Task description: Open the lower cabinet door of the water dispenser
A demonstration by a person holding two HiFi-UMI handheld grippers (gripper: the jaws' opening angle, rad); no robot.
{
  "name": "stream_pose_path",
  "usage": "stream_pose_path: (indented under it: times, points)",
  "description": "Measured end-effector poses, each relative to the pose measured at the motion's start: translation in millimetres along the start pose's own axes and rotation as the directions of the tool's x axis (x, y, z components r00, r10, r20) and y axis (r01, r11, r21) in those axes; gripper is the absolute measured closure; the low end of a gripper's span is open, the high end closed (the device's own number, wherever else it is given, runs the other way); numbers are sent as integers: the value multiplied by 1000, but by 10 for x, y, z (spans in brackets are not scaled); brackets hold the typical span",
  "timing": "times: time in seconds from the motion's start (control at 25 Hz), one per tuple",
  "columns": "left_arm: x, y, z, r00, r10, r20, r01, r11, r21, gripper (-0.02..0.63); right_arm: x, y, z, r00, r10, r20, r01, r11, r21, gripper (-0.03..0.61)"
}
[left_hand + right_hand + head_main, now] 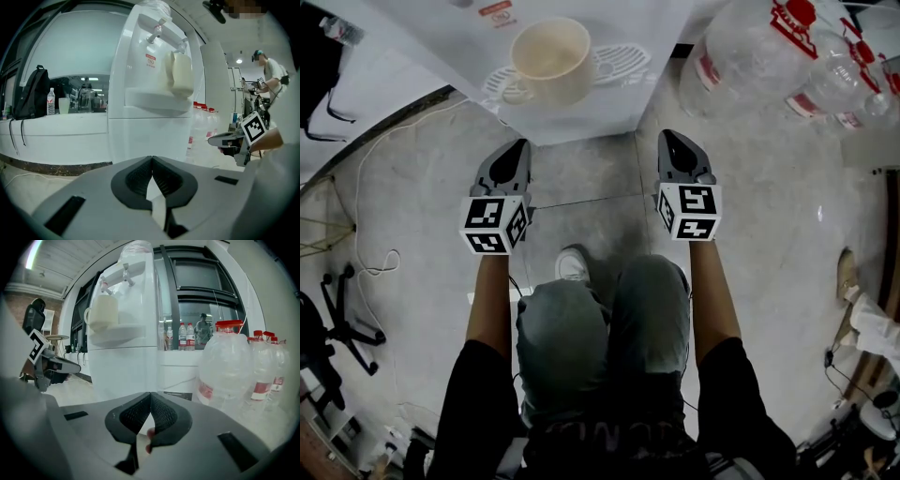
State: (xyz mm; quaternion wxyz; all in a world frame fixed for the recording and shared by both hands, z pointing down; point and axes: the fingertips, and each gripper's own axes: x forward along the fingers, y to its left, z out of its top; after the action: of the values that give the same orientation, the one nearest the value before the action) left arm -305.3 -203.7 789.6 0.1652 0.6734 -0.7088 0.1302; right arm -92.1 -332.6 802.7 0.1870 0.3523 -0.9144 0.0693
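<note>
Water dispenser (pixel 140 70), white, filling the centre of the left gripper view and the left-centre of the right gripper view; seen from above at upper centre of the head view. Lower cabinet door (pixel 145 138) below the horizontal seam under the drip shelf (pixel 154 101), closed against the body, touched by neither tool. Large clear water jugs (pixel 225 366) with red caps at the right of the right gripper view and the upper right of the head view, just beside the dispenser. Black backpack (pixel 30 93) on the counter (pixel 61 126) at far left of the left gripper view. Left gripper (pixel 520 148) and right gripper (pixel 670 139) side by side at mid-frame of the head view, tips toward the dispenser, short of it, over grey floor (pixel 581 178). Jaws of each pressed together tip to tip, nothing pinched between. Cream mug (pixel 551 58) upright on the drip shelf. Small water bottle (pixel 50 101) on the counter just right of the backpack.
</note>
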Motion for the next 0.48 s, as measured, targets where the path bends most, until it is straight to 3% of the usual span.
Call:
stream_pose_path:
  times: [0.28,0.48]
  points:
    - [62,49,-151,999,-14,-28,15,1000,14,601,259,-49,16,1000,3,13,-3,1000,12,557]
    - [79,92,-240,998,-22,-54,24,999,32,601,448,-54,40,998,66,11,-66,997,33,446]
